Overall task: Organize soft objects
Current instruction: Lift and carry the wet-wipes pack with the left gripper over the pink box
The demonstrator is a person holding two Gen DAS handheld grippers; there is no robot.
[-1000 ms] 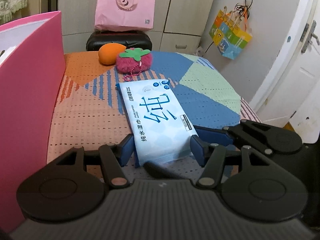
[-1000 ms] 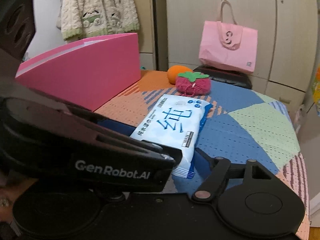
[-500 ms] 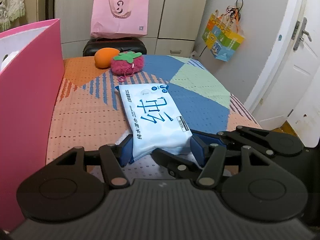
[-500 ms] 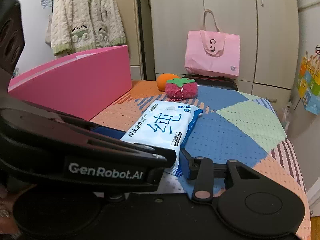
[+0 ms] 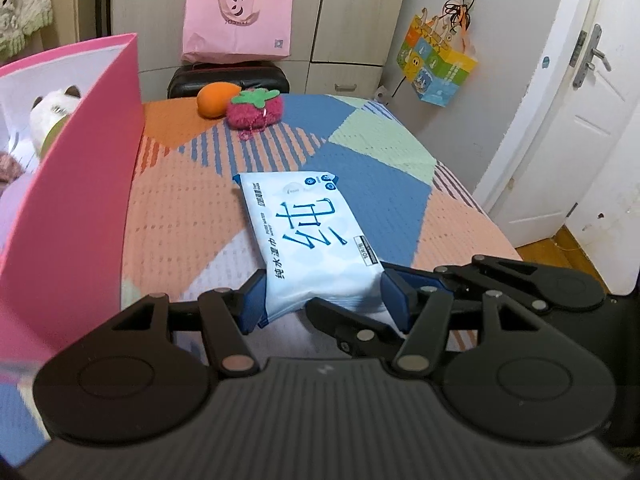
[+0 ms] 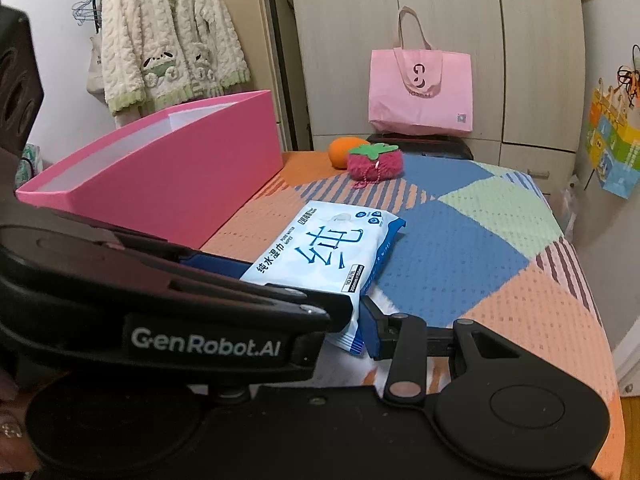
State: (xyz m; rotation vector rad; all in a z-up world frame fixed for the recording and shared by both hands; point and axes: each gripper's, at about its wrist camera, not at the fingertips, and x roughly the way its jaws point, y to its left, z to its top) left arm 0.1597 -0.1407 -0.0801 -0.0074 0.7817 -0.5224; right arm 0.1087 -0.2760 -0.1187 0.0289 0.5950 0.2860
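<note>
A light-blue pack of wet wipes [image 5: 308,228] juts forward over the patchwork table [image 5: 188,208]. My left gripper [image 5: 324,300] is shut on its near end, one blue pad against each long side. My right gripper [image 6: 340,328] comes in from the right and is shut on the same end [image 6: 320,252]. Its right pad [image 6: 370,328] touches the pack, and its left finger is hidden behind the left gripper's body. An orange plush [image 5: 216,98] and a strawberry plush [image 5: 256,110] lie at the table's far end. The open pink box [image 5: 80,200] on the left holds a white plush [image 5: 52,112].
The pink box [image 6: 180,176] runs along the table's left side. A pink tote bag [image 6: 420,88] stands on a black case behind the table, in front of cupboards. A colourful gift bag [image 5: 436,64] hangs on the right wall beside a white door [image 5: 580,140].
The right gripper's jaws have narrowed onto the pack's near end. Both grippers have shifted with the pack held between them. The box's inside has come into the left wrist view.
</note>
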